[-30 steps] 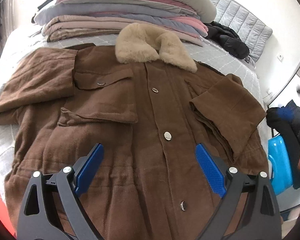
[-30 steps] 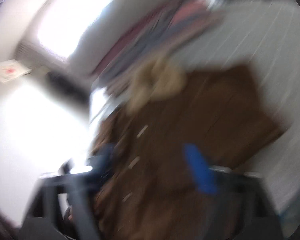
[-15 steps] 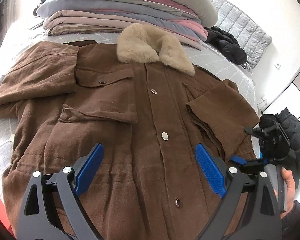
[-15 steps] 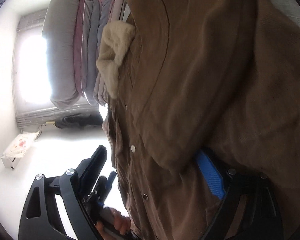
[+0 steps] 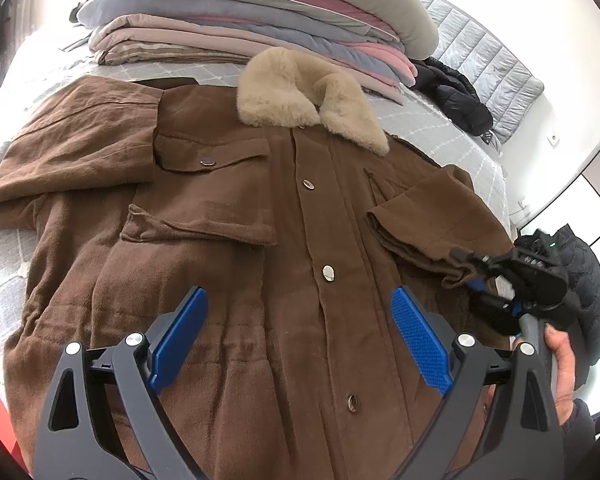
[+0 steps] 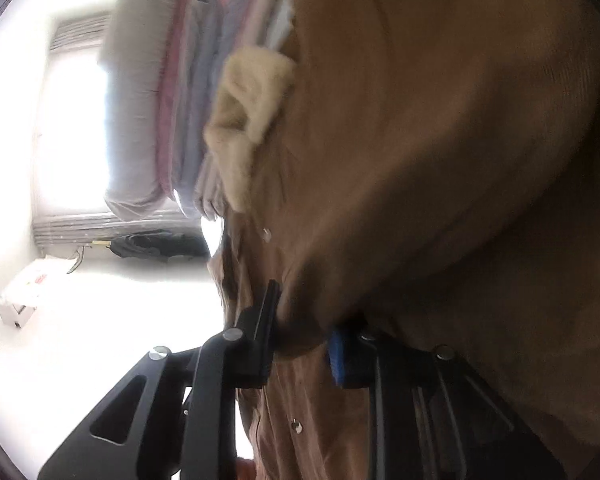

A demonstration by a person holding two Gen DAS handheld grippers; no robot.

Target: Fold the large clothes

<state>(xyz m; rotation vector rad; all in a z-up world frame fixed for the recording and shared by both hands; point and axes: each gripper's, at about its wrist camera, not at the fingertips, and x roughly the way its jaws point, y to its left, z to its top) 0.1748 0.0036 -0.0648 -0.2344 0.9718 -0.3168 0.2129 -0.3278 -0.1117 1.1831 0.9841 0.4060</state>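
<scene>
Clamped now on the cuff of the folded sleeve (image 5: 428,236), my right gripper (image 6: 302,344) has just been closing, and brown cloth sits bunched between its pads in the right wrist view. From the left wrist view I see that same gripper (image 5: 474,276) at the coat's right edge, held by a hand (image 5: 560,364).

My left gripper (image 5: 300,336) hangs with its jaws wide apart above the lower front of the brown coat (image 5: 228,280), holding nothing.

That coat lies button-side up across the bed (image 5: 428,128), its fur collar (image 5: 308,96) toward the stack of folded bedding (image 5: 260,20), one sleeve spread out to the left.

My worry is the grip: the cuff is thick and layered, so I judge the pads may have caught only the upper layers. If I lift, the rest could slide out and the sleeve fold would fall open. Pulling hard could also drag the whole coat askew on the bed, since nothing pins its far side.
</scene>
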